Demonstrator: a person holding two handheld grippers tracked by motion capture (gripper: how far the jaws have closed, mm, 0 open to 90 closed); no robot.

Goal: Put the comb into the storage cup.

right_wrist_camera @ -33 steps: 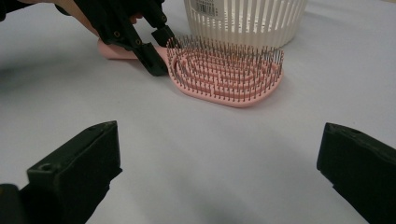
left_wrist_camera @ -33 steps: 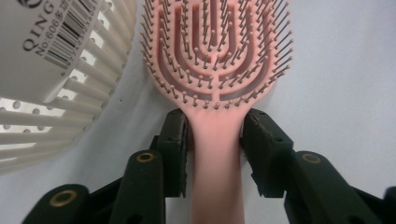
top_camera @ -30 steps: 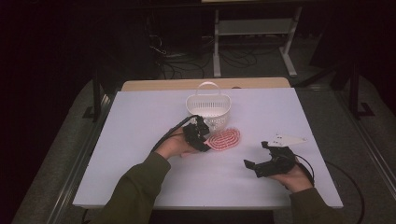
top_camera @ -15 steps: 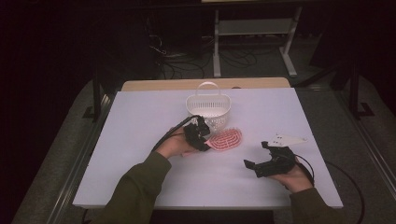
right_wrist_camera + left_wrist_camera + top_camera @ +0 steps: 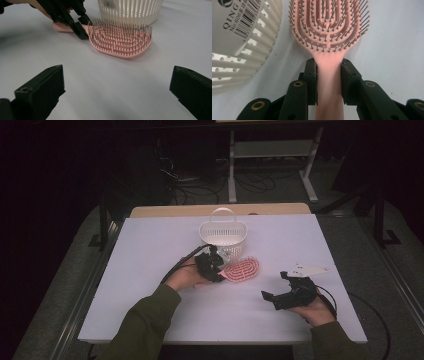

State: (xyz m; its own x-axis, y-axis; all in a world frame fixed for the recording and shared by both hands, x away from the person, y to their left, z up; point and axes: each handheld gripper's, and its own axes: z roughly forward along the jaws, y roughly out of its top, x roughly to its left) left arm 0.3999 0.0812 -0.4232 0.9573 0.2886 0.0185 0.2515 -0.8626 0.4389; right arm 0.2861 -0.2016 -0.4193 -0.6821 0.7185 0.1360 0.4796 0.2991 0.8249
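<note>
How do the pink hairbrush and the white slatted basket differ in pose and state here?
The pink plastic hairbrush lies flat on the table, bristles up; the white slatted plastic basket stands upright, handle raised. The left gripper is clamped on the hairbrush's handle; nothing grips the basket. The hairbrush is low and oval, the basket taller and tub-shaped. Both are plastic and sit close together on the table.

A lab or test room, staged for recording: plain white table (image 5: 150,270) set under one light, dark surroundings, loose cables (image 5: 200,190) trailing over grey floor (image 5: 345,210), bare metal stand (image 5: 270,155) behind, no household furnishings.
</note>
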